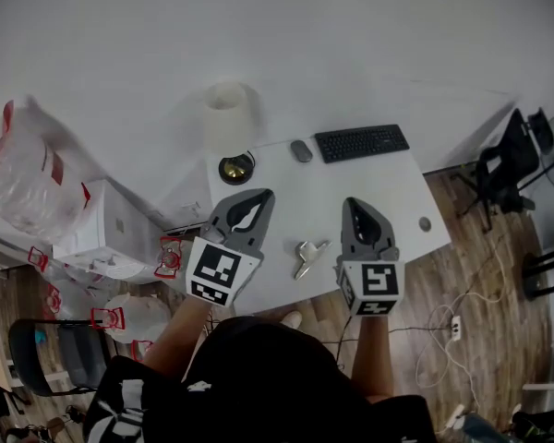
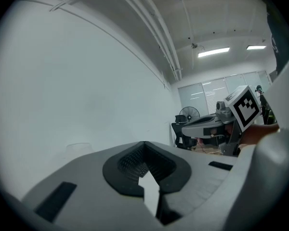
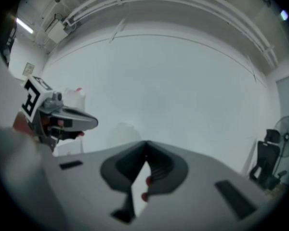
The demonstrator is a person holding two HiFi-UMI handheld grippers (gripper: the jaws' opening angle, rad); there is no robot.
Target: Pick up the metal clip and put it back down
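Note:
The metal clip (image 1: 307, 255) lies on the white desk (image 1: 397, 192) near its front edge, between my two grippers and untouched by either. My left gripper (image 1: 266, 193) hovers over the desk to the clip's left, its jaws closed tip to tip with nothing in them (image 2: 144, 143). To the clip's right is my right gripper (image 1: 353, 201), also shut and empty (image 3: 146, 142). Both gripper views look level at a blank white wall. Each shows the other gripper out to the side, and neither shows the clip.
A black keyboard (image 1: 362, 142) and a grey mouse (image 1: 301, 150) lie at the desk's far edge. A white cylinder (image 1: 226, 118) and a round black dish (image 1: 236, 167) stand at its far left corner. Boxes and a plastic bag (image 1: 23, 169) crowd the left, and an office chair (image 1: 508, 160) is on the right.

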